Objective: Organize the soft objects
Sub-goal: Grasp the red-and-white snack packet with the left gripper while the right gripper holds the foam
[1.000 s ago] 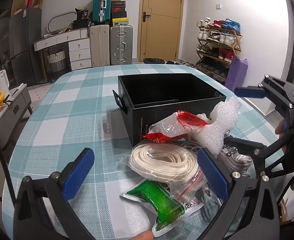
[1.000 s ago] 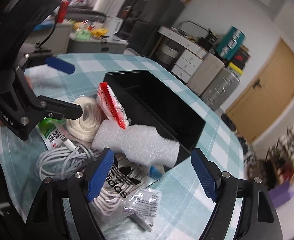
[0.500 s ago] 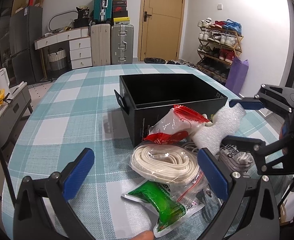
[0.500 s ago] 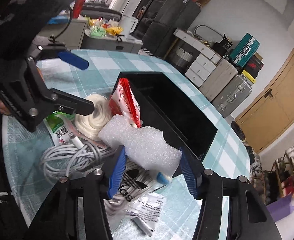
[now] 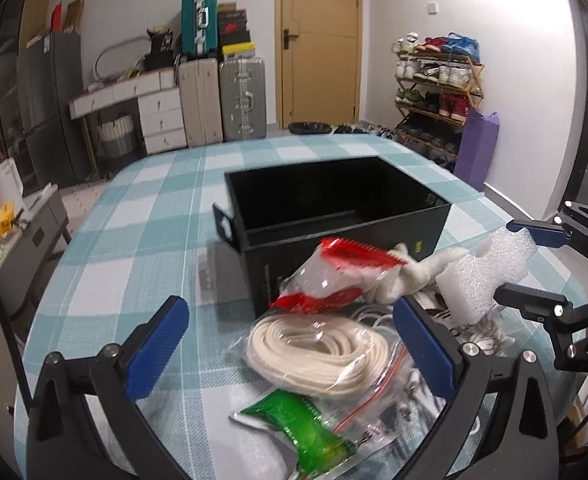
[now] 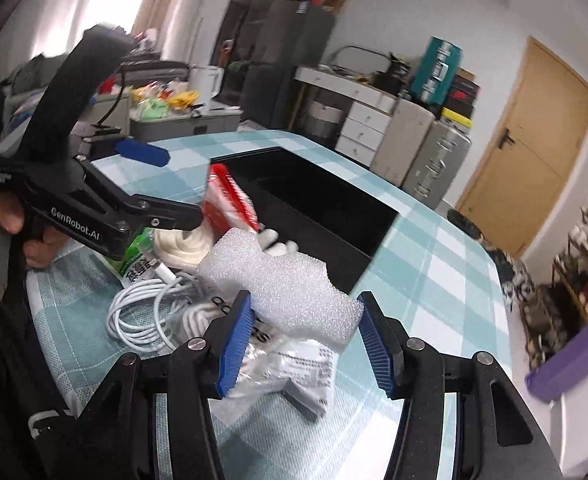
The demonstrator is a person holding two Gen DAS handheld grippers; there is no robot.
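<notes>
Right wrist view shows your right gripper [image 6: 301, 336] with its fingers [image 6: 236, 340] clamped on the near end of the foam [image 6: 282, 284], which sits just in front of the box [image 6: 377, 236] on top of the pile. Lift it straight up first, so it clears the cable [image 6: 142, 316] and the box wall, then carry it over the opening. Your left gripper [image 5: 290, 352] hangs open over the rope bag [image 5: 317, 352], in front of the box on the counter [image 5: 134, 240]; keep it out of the way.
</notes>
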